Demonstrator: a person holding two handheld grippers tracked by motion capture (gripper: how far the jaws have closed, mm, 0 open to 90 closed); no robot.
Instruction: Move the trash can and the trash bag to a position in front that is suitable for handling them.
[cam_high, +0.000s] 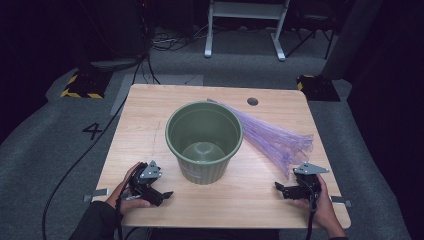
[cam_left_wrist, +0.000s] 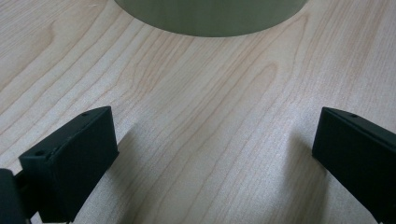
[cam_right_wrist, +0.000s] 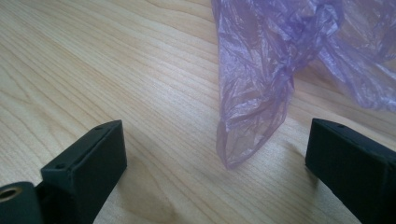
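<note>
Your right gripper (cam_high: 289, 190) has its jaws spread wide with nothing pinched; in the right gripper view a crumpled corner of the purple plastic bag (cam_right_wrist: 261, 93) reaches down toward the gap between them, ahead of the pads and apart from both, with bare wood showing on either side. Your left gripper (cam_high: 159, 194) is likewise spread wide and empty, and in the left gripper view only the light wooden table (cam_left_wrist: 205, 121) lies between its jaws, with the rounded base of the green bucket (cam_left_wrist: 210, 16) ahead at the top edge. From above, each of your hands (cam_high: 325, 202) holds its gripper low over the near edge of the table, the left at the near left, the right at the near right. The bucket (cam_high: 204, 140) stands upright and open-mouthed in the middle of the table, between the two grippers and farther in. The bag (cam_high: 272, 135) lies flat in a long gathered strip from behind the bucket's right side out toward the right gripper, its frayed end just beside that gripper.
</note>
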